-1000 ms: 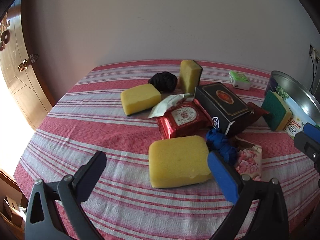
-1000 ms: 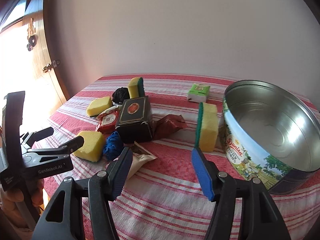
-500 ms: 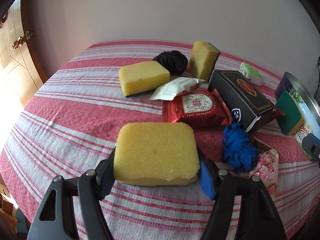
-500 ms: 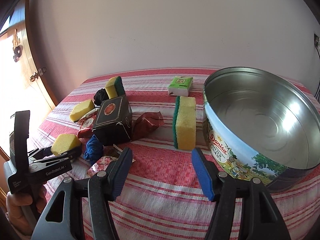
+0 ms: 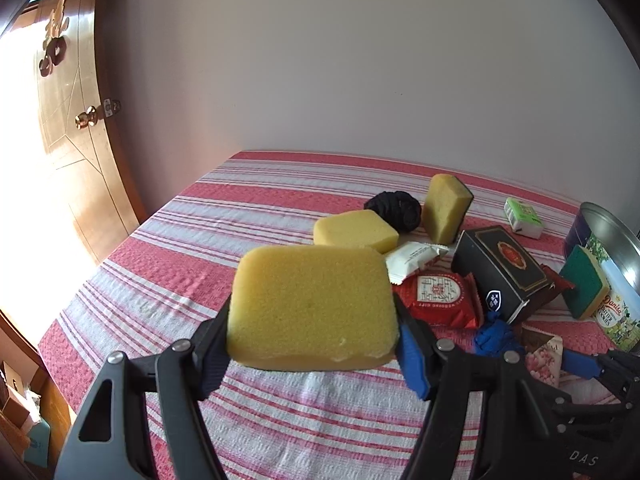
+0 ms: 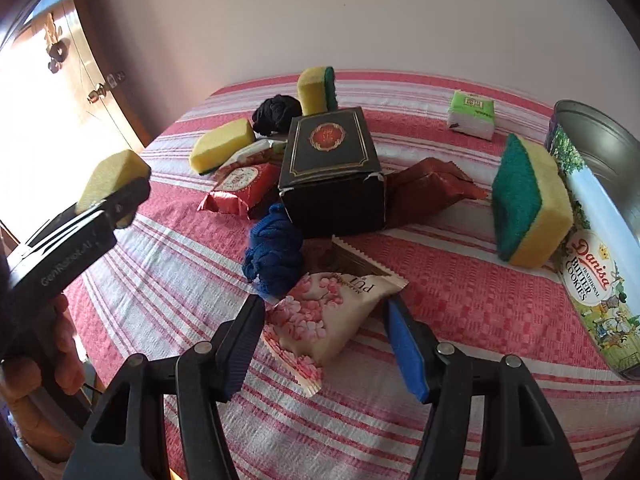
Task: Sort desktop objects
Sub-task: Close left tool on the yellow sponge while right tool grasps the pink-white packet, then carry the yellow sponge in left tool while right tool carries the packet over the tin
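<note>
My left gripper point(image 5: 314, 344) is shut on a flat yellow sponge point(image 5: 312, 304) and holds it level above the striped tablecloth. The right wrist view shows the same sponge point(image 6: 108, 176) at the far left, raised off the cloth. My right gripper point(image 6: 324, 340) is open and low over the table. A pink flowered snack packet point(image 6: 320, 316) lies between its fingers, and the pads stand a little clear of it on both sides. A round cookie tin point(image 6: 588, 264) stands at the right with a green-and-yellow sponge point(image 6: 528, 208) leaning on its wall.
A black box point(image 6: 332, 168) sits mid-table with a blue cloth ball point(image 6: 274, 256), a red packet point(image 6: 240, 184) and a brown-red packet point(image 6: 432, 188) around it. Behind are two more sponges, a black cloth ball point(image 6: 276, 114) and a green tissue pack point(image 6: 472, 114). A wooden door is at left.
My left gripper closed on the yellow sponge and lifted it off the cloth. My right gripper moved down and left, from in front of the tin to the pink packet.
</note>
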Demonstrator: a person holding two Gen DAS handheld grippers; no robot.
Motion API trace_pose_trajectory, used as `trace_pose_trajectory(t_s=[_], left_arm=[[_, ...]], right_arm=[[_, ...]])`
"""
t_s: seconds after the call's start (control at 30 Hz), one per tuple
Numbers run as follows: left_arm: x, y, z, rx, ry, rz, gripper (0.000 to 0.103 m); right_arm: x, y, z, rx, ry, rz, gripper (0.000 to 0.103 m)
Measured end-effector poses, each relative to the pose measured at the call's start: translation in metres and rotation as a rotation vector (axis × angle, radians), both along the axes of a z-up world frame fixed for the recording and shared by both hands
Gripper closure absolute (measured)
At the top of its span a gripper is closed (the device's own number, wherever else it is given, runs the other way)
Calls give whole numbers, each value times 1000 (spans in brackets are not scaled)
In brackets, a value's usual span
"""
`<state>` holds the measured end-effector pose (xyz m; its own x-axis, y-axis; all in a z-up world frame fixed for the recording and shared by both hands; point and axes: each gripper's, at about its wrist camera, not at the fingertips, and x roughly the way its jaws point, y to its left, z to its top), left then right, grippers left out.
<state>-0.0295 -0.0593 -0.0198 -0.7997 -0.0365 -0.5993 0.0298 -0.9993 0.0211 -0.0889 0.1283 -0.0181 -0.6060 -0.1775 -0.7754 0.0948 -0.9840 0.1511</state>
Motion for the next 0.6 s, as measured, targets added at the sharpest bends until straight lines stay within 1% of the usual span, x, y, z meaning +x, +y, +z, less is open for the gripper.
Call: trace_pose_trajectory(t_s=[0.03, 0.07, 0.1, 0.17, 0.2, 0.23, 0.27, 0.3, 0.43, 0.5, 0.53, 0.6], left_arm=[[0, -1, -1, 0, -3, 0, 33], [0, -1, -1, 0, -4, 0, 33], [1, 0, -1, 0, -3, -1, 33], [2, 1, -1, -3, -3, -3, 33], [3, 1, -2, -6, -4, -6, 33], [4, 3, -2, -9, -6, -7, 33], [5, 4, -2, -11, -8, -6, 33], [5, 5, -3, -10, -11, -7, 33], [5, 15, -6, -21, -37, -14, 33], [5, 20, -6, -20, -49, -18, 33], [6, 23, -5, -20, -53, -24, 33], [9, 30, -2, -20, -48, -39, 33]], right_arm=[[-3, -3, -1, 3, -10, 1, 37], [-6, -5, -2, 21, 1, -2, 37], [-9, -9, -3, 57, 4, -2, 37], [-7, -13, -4, 96, 12, -3, 40], [-5, -12, -3, 106, 18, -3, 47], [-3, -10, -3, 110, 21, -4, 57], [-2, -6, -2, 95, 21, -2, 60], [-1, -2, -2, 69, 21, 1, 61], [8, 14, -1, 30, 18, -14, 63], [13, 24, 2, -52, 20, -2, 63], [18, 28, 7, -80, 37, 3, 63], [28, 31, 19, -86, 94, 13, 63]])
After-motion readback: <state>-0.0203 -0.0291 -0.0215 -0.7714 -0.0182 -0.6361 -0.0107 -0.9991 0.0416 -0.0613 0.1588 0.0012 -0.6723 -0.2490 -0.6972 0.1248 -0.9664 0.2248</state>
